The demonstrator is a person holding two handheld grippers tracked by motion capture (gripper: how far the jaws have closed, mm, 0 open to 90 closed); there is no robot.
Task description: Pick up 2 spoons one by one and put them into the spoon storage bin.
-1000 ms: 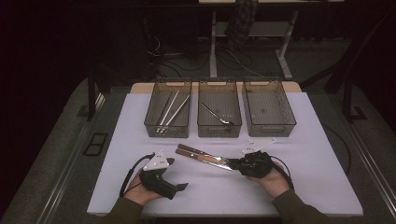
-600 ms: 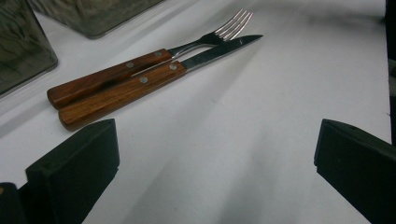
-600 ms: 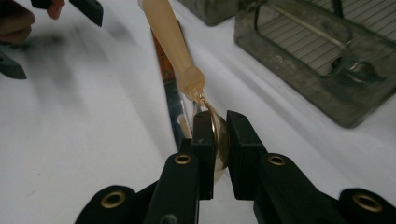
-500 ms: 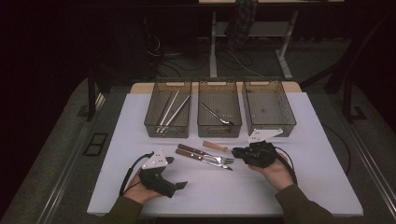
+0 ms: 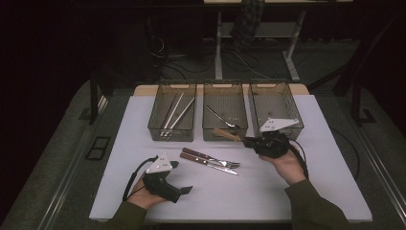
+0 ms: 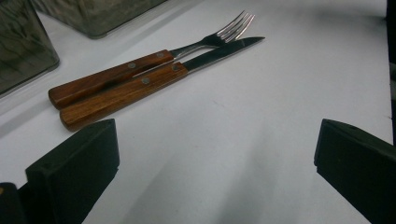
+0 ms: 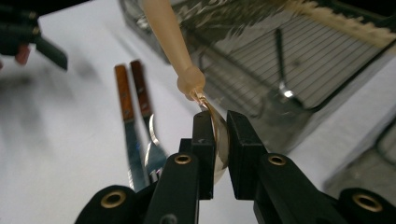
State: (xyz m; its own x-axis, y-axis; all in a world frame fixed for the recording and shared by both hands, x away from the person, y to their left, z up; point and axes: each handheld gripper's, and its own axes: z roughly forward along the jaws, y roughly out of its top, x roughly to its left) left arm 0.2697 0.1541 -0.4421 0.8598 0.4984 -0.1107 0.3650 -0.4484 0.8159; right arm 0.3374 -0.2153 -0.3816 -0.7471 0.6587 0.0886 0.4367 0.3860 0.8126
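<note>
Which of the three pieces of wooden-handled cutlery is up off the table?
The pale-handled spoon, pinched by its metal bowl in the right claw near the middle bin. The dark-handled fork and knife lie flat, side by side on the table.

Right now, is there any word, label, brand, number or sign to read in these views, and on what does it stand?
None can be read.
The wooden handles of the fork and knife show rivets, no marks.
The three bins and the white table bear no lettering.
The held utensil is blurred and shows none.
</note>
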